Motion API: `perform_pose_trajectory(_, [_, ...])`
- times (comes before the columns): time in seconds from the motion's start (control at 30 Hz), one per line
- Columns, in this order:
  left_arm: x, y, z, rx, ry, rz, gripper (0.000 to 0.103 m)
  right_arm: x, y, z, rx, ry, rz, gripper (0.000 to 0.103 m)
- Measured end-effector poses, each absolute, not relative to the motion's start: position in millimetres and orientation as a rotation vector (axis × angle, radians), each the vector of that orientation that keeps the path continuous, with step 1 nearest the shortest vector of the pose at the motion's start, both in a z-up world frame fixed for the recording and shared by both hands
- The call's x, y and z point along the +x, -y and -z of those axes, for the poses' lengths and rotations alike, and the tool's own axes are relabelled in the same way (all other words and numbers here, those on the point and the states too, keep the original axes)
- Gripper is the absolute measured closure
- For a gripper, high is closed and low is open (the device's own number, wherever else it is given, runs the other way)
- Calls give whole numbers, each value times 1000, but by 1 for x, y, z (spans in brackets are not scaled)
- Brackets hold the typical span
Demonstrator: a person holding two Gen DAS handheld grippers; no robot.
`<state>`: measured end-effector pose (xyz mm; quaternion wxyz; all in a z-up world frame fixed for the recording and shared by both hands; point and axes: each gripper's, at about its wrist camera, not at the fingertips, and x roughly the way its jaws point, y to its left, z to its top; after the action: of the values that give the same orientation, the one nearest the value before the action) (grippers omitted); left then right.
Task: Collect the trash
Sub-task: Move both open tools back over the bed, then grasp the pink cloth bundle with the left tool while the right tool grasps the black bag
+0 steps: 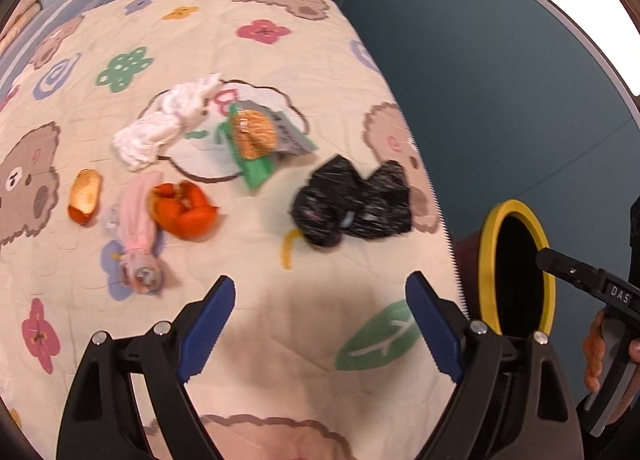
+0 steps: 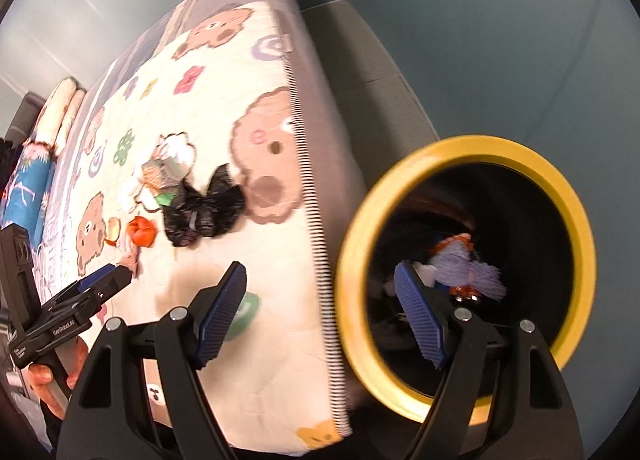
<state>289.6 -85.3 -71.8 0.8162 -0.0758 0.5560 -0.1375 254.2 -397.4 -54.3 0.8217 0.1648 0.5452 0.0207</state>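
left wrist view has my left gripper (image 1: 320,300) wide open and empty above the bear-print quilt (image 1: 280,59), with the crumpled black bag (image 1: 352,203), orange peel (image 1: 184,213) and white tissue (image 1: 160,127) lying ahead. my right gripper (image 2: 320,300) gapes empty too (one finger over the quilt's edge), beside the yellow-rimmed bin (image 2: 576,227) holding trash.

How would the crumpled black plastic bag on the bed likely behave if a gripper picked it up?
The black plastic bag looks thin and crumpled, so probably floppy and light. Its glossy film may slip between the pads. It lies in irregular folds, so it seems unlikely to roll.
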Motion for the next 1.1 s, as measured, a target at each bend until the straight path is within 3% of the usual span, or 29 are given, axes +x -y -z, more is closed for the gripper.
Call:
perform_pose_trajectory(0.5, [317, -8, 93, -220, -1219, 144, 19, 312, 311, 70, 283, -1234, -153, 30])
perform_pose_trajectory(1.1, [337, -54, 128, -259, -1267, 92, 19, 372, 244, 104, 220, -1320, -191, 30])
